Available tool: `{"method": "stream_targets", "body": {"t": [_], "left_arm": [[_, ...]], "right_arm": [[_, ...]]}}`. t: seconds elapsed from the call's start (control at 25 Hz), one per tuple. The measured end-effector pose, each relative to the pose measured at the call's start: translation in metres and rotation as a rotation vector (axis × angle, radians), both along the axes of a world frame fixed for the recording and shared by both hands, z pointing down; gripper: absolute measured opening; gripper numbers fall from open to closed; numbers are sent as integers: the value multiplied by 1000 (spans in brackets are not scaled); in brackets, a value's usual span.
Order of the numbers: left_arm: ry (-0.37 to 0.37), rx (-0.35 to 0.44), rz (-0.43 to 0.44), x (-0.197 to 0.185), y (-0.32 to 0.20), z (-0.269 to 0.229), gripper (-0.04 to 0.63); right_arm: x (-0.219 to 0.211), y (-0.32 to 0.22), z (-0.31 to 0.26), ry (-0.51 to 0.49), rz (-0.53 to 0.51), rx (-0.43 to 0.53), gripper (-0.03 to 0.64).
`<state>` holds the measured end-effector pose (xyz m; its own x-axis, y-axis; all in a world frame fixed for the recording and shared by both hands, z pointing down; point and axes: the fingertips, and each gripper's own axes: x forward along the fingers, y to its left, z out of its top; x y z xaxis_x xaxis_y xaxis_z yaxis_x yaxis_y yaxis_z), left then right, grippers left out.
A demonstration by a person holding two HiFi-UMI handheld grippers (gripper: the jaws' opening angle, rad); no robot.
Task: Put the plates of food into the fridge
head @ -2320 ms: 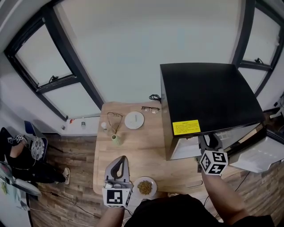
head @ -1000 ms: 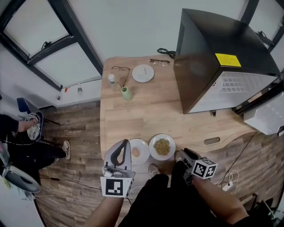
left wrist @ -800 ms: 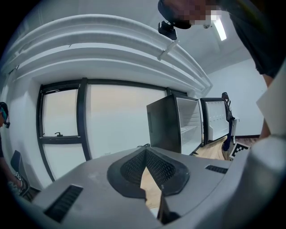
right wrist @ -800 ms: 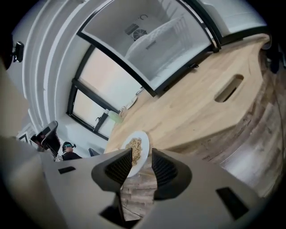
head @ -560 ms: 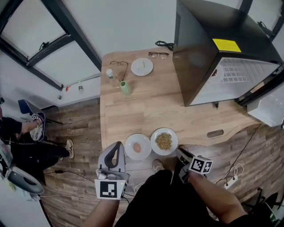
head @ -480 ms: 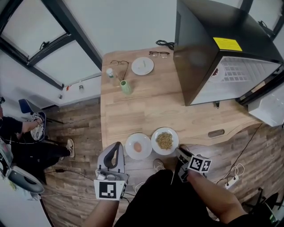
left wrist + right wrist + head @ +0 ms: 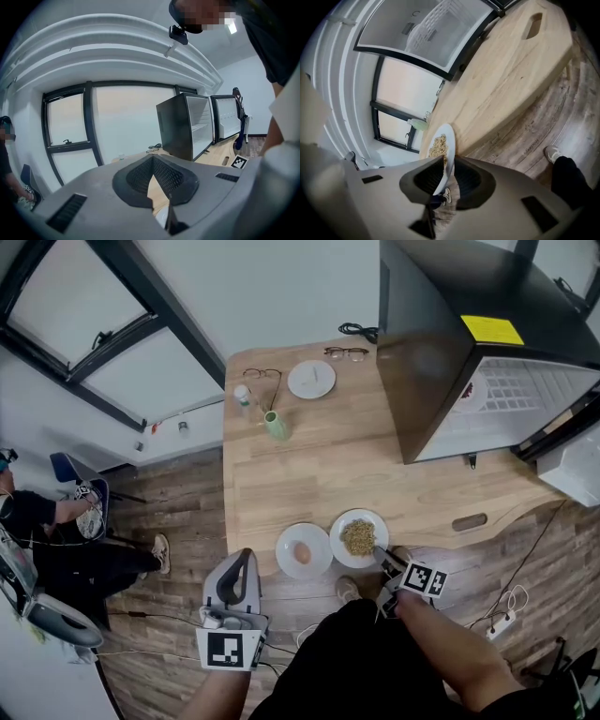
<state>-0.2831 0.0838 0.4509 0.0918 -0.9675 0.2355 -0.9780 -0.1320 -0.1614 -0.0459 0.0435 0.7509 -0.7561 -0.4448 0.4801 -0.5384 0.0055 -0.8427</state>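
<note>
Two white plates sit at the near edge of the wooden table [image 7: 309, 474]: one with noodles [image 7: 359, 537], one with a pale round piece of food [image 7: 303, 550]. My right gripper [image 7: 382, 559] is at the noodle plate's near right rim. Its jaws are closing, with the rim [image 7: 446, 161] pressed between them. My left gripper [image 7: 241, 559] hangs shut and empty off the table edge, left of the other plate; its tips [image 7: 153, 157] meet. The black fridge [image 7: 469, 343] stands at the table's far right with its door [image 7: 574, 474] open.
At the table's far end lie a small white plate [image 7: 311, 380], two pairs of glasses [image 7: 348, 353], a green cup [image 7: 276, 426] and a small bottle [image 7: 244, 395]. A slot [image 7: 469, 521] is cut into the table near the fridge. A person sits at the far left [image 7: 37, 521].
My right gripper came from the fridge door down to the noodle plate and its jaws now straddle the rim. The left gripper dropped a little below the table edge.
</note>
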Motion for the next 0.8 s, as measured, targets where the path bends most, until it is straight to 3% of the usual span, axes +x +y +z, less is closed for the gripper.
{"method": "stream_targets", "body": {"t": [0.24,0.8], "left_arm": [[33,4,-5,2,-5,-3,3],[93,88,73,50,-56,-32,3]], "right_arm": [[0,-8,-22,-112,61,-23,33],[47,-49,-80,-204,175,30,31]]}}
